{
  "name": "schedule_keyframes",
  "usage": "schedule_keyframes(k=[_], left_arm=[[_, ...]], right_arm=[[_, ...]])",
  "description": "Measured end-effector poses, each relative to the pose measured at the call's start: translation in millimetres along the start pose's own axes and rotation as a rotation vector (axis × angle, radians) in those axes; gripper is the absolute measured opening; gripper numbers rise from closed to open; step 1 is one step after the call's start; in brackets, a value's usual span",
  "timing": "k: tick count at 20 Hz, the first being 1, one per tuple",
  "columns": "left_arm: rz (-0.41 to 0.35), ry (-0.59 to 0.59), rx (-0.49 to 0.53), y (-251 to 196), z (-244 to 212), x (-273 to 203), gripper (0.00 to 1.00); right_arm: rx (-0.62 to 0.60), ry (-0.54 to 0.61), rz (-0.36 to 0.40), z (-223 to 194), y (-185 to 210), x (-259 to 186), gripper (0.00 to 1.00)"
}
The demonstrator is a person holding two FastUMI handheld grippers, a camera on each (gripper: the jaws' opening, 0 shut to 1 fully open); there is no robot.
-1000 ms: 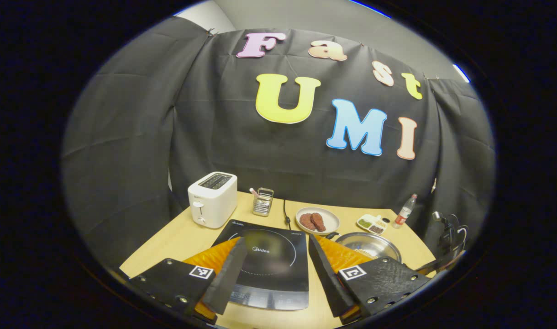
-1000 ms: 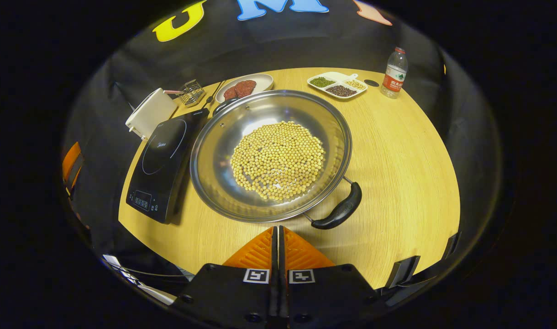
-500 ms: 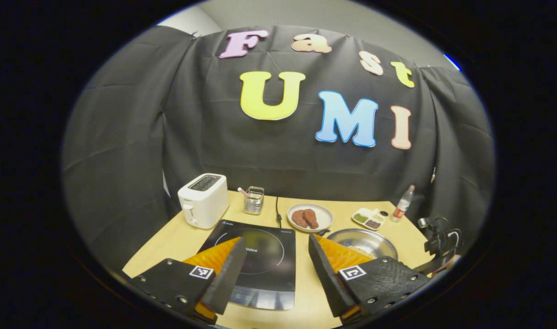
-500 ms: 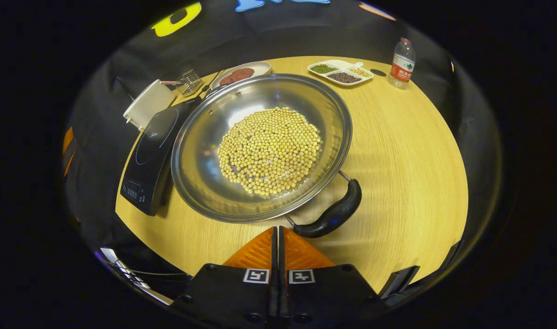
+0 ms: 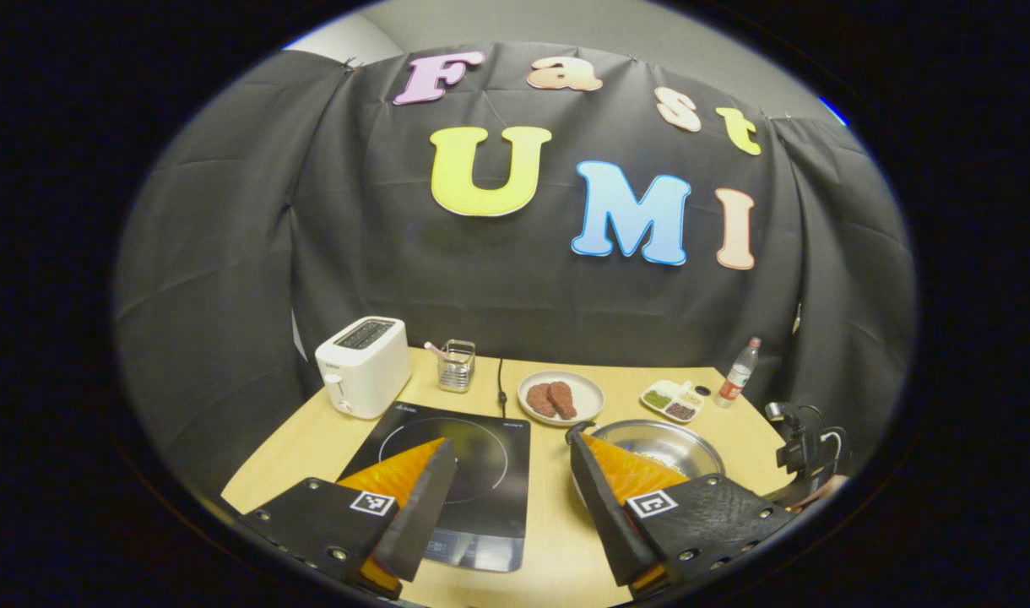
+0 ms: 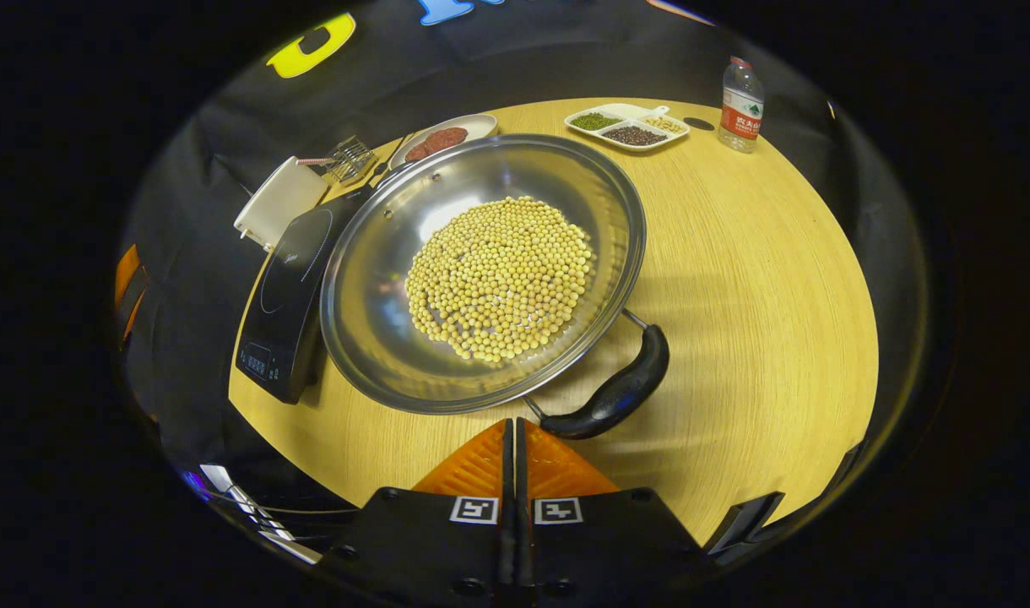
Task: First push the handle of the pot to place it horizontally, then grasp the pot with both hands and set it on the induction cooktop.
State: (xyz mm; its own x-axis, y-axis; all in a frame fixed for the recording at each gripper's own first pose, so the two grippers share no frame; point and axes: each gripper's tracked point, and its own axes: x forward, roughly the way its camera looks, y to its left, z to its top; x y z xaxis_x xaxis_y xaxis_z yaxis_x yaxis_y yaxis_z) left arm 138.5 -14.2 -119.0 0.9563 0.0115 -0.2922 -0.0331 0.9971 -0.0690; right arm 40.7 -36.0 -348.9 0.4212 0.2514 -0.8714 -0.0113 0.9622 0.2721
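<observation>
On the table [image 5: 329,439], as the left gripper view has it, the induction cooktop [image 5: 460,473] lies under the left gripper [image 5: 511,473], whose fingers [image 5: 418,507] stand spread wide, holding nothing. Since a second ago this view has drifted rightward: the cooktop and the toaster [image 5: 361,365] now sit farther left, and the right-hand finger crosses the near rim of the pot [image 5: 667,443] instead of the cooktop's edge. Behind stand a wire holder [image 5: 457,365], a plate of meat [image 5: 561,397], a divided dish [image 5: 672,399] and a bottle [image 5: 737,384]. Part of the other gripper shows at the far right edge, its finger state not readable here.

From the right gripper view comes what the first hides: the pot [image 6: 481,270] is full of yellow beans [image 6: 500,274], and its black handle [image 6: 616,393] lies slanted at the near right rim. The right gripper [image 6: 515,435] hovers just in front of that handle's lower end, fingers [image 6: 473,464] pressed together on nothing. Compared with a second ago, the pot looms larger and the handle end has come nearer the fingertips; whether they touch I cannot tell. The pot rests on the table, its left rim overlapping the cooktop [image 6: 287,295] edge.
</observation>
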Motion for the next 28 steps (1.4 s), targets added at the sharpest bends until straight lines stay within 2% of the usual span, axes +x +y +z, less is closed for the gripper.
schedule_keyframes(k=[4, 9, 14, 15, 19, 22, 23, 25, 27, 28], left_arm=[[-0.011, 0.008, -0.004, -10, -3, 1, 0.84], [-0.019, 0.013, 0.002, -15, -2, 2, 0.84], [-0.013, 0.017, 0.01, -19, -3, 2, 0.84], [-0.013, 0.018, 0.02, -21, -3, 2, 0.81], [-0.025, 0.027, 0.022, -33, -6, 6, 0.84], [-0.023, 0.032, 0.018, -43, -8, 9, 0.84], [-0.021, 0.035, 0.019, -47, -9, 10, 0.81], [-0.025, 0.037, 0.016, -59, -8, 10, 0.84], [-0.028, 0.038, 0.015, -70, -9, 10, 0.81], [-0.028, 0.041, 0.015, -76, -10, 11, 0.84]], right_arm=[[0.011, -0.018, 0.018, 11, 3, 0, 0.02], [-0.025, -0.018, -0.018, 18, -5, 6, 0.01], [-0.034, -0.031, -0.062, 24, -29, 3, 0.02], [-0.042, -0.031, -0.074, 27, -35, 3, 0.02], [-0.074, -0.045, -0.119, 42, -58, 2, 0.02], [-0.052, -0.057, -0.123, 52, -69, 3, 0.02], [-0.046, -0.066, -0.12, 56, -72, 3, 0.02], [-0.046, -0.081, -0.114, 64, -77, 4, 0.02], [-0.065, -0.084, -0.119, 71, -83, 6, 0.02], [-0.071, -0.09, -0.12, 75, -86, 6, 0.02]])
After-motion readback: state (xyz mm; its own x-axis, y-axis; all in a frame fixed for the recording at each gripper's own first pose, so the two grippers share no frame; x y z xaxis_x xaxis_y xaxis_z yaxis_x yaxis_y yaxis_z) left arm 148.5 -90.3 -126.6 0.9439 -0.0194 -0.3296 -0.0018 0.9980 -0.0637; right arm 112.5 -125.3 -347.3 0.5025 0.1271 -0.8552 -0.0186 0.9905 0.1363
